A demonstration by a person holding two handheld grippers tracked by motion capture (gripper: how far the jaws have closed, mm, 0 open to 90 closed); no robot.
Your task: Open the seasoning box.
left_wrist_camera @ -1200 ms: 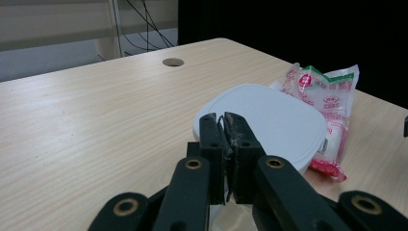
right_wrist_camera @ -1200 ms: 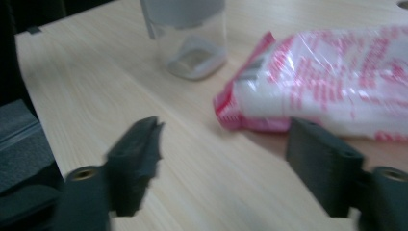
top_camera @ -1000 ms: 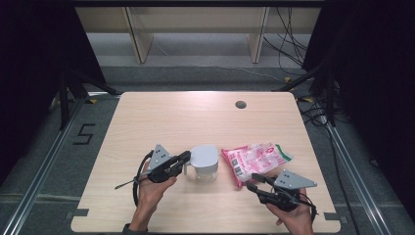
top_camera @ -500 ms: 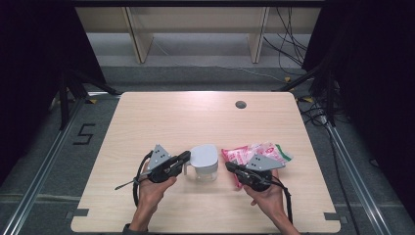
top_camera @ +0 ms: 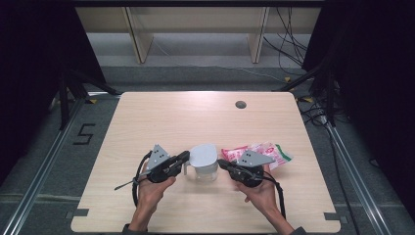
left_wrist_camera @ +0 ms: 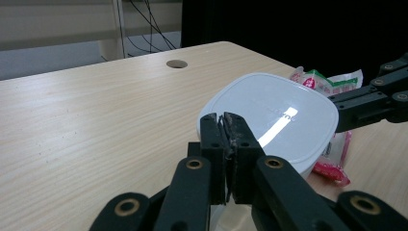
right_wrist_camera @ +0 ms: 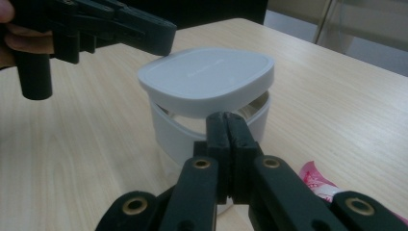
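A white container (top_camera: 205, 171) with a grey-white lid (top_camera: 203, 154) stands near the table's front middle. In the right gripper view the lid (right_wrist_camera: 207, 72) sits slightly raised, with a gap over the body (right_wrist_camera: 175, 132). My left gripper (top_camera: 185, 156) is shut, its tips at the lid's left edge; in its own view the left gripper (left_wrist_camera: 226, 122) meets the lid (left_wrist_camera: 274, 115), and I see nothing between the jaws. My right gripper (top_camera: 221, 163) is shut too, with its tips (right_wrist_camera: 226, 120) just under the lid's right edge. A pink snack bag (top_camera: 271, 151) lies right of the container.
A round cable hole (top_camera: 240, 104) sits at the table's far right. The front edge of the table (top_camera: 205, 227) is close behind both hands. Shelf legs (top_camera: 139, 44) and cables (top_camera: 288, 44) are on the floor beyond the far edge.
My right gripper has moved left and away from the front edge, up to the container's right side, and its jaws have shut. The left gripper and the container have stayed put.
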